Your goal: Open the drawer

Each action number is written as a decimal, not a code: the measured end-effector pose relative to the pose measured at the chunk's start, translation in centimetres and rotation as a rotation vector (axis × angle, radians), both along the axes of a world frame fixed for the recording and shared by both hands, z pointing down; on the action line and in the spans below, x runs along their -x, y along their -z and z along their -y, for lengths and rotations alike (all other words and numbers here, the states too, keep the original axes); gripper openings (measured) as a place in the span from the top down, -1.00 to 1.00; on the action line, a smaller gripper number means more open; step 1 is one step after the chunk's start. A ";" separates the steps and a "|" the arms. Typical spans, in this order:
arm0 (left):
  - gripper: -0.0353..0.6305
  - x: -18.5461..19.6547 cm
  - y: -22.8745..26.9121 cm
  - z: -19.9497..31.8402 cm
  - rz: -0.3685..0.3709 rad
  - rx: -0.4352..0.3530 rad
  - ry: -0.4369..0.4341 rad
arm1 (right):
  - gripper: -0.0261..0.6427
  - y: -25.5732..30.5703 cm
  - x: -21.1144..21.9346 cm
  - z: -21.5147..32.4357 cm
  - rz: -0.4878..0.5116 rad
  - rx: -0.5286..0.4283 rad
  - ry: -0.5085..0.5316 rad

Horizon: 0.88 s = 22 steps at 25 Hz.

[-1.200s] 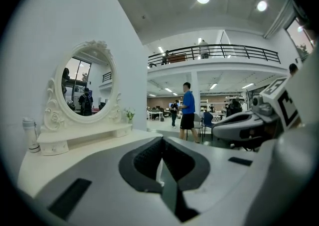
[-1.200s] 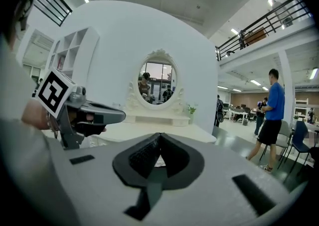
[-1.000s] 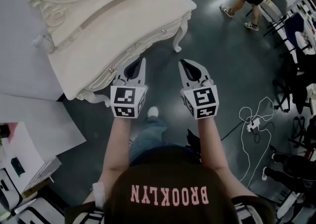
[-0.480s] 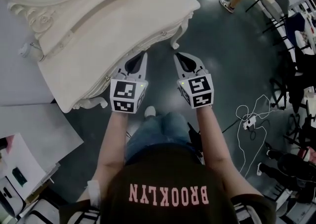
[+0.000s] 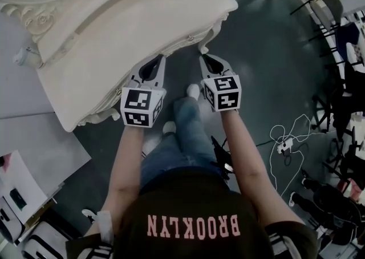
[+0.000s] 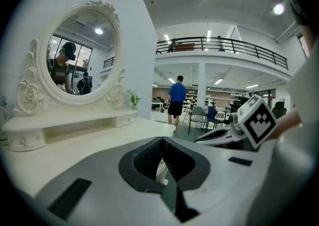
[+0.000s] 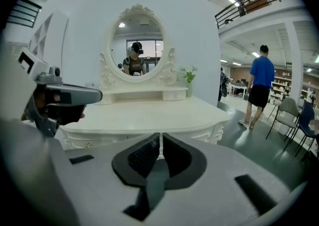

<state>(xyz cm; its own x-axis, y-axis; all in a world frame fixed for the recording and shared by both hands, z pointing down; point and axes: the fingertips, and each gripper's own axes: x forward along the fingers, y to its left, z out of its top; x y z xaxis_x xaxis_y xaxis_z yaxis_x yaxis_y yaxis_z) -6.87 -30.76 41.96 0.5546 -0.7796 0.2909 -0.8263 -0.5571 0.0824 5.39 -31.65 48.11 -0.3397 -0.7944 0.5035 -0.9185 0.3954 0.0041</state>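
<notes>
A cream carved dressing table with an oval mirror stands ahead at the upper left. Its drawer front runs along the curved near edge, with a small knob on it; in the right gripper view a knob shows on the apron. My left gripper is shut and empty, its tip just short of the table's front edge. My right gripper is shut and empty too, close to the edge near the right front leg. In both gripper views the jaws meet with nothing between them.
My own legs and a white shoe are below the grippers. A white cable with a plug strip lies on the dark floor at the right. Chairs stand at the far right. A person in blue walks beyond the table.
Both grippers have moved forward and down, closer to the table's front edge, and I have stepped nearer. Both stayed shut throughout.
</notes>
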 end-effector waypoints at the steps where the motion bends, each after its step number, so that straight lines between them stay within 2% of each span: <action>1: 0.88 0.1 -0.2 0.6 0.000 0.003 0.012 | 0.92 -0.8 0.0 0.7 0.001 0.015 0.007; 3: 0.88 0.2 -0.6 1.6 0.001 0.013 0.032 | 0.91 -2.4 0.1 2.0 -0.010 0.046 0.026; 7: 0.88 0.1 -1.4 3.9 0.016 0.032 0.052 | 0.66 -5.1 0.2 4.6 -0.025 0.106 0.054; 13: 0.88 -0.3 -3.0 6.9 0.036 0.073 0.077 | 0.52 -9.0 -0.2 8.5 -0.017 0.179 0.063; 22: 0.88 -0.8 -5.5 9.2 0.060 0.133 0.110 | 0.50 -15.9 -0.7 12.8 -0.047 0.307 0.072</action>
<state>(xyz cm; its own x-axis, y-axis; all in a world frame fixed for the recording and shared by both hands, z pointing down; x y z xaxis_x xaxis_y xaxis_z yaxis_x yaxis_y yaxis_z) -6.10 -39.98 47.46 0.4465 -0.7874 0.4251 -0.8874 -0.4504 0.0980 6.12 -44.49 64.05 -0.3603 -0.5778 0.7323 -0.8898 0.4485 -0.0840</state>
